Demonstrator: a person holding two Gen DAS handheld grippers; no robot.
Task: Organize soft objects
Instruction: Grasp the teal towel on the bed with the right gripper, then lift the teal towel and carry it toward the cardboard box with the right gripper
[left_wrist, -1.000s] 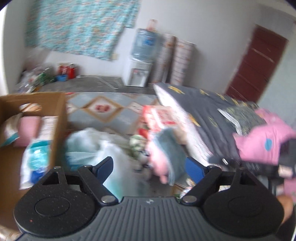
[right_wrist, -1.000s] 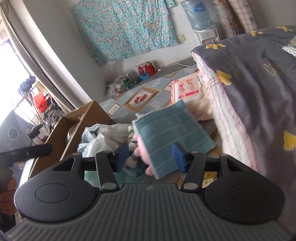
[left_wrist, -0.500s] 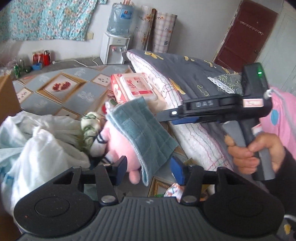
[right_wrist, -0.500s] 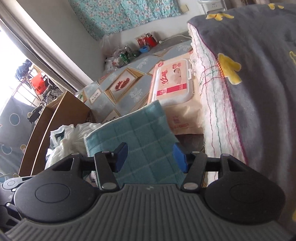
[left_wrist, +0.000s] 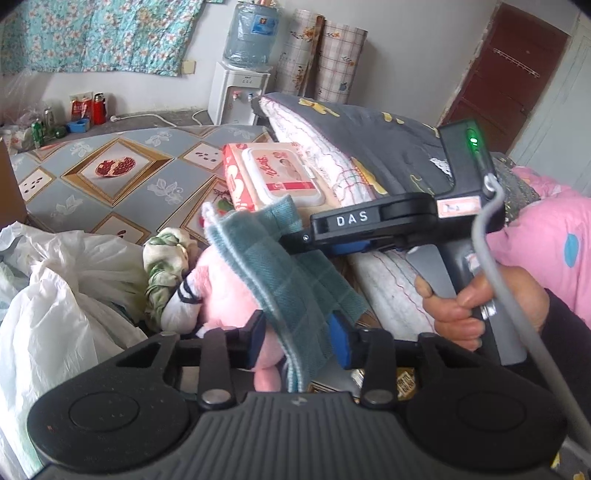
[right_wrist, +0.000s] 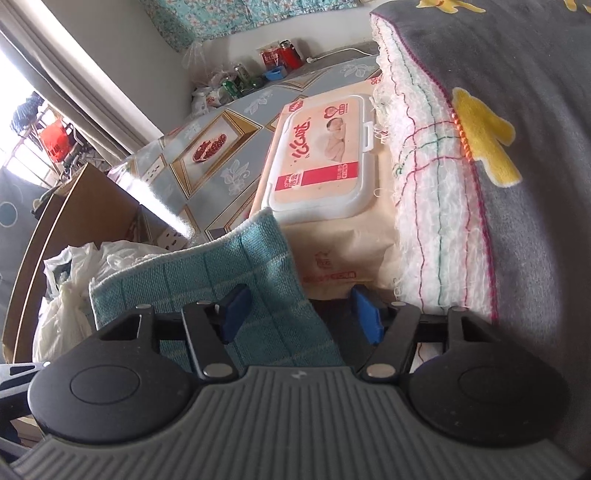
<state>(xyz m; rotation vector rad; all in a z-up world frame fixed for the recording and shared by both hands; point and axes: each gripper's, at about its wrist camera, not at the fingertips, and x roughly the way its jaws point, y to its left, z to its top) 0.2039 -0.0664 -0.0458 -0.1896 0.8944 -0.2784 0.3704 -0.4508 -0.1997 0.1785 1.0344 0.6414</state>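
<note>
Teal towel (left_wrist: 280, 266) hangs between the closing jaws of the left gripper (left_wrist: 299, 341), draped over a pink plush toy (left_wrist: 225, 291). Right gripper (right_wrist: 301, 314), jaws opening, has the cloth against its left pad only. Wipes pack (right_wrist: 325, 158) and quilt (right_wrist: 498, 122) crowd close.

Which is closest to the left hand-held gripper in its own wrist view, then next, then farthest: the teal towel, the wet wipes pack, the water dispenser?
1. Teal towel: between the closing jaws of the left hand-held gripper, draped over a pink plush toy.
2. Wet wipes pack: farther back, centre, on the patterned floor.
3. Water dispenser: farthest, against the back wall.
</note>
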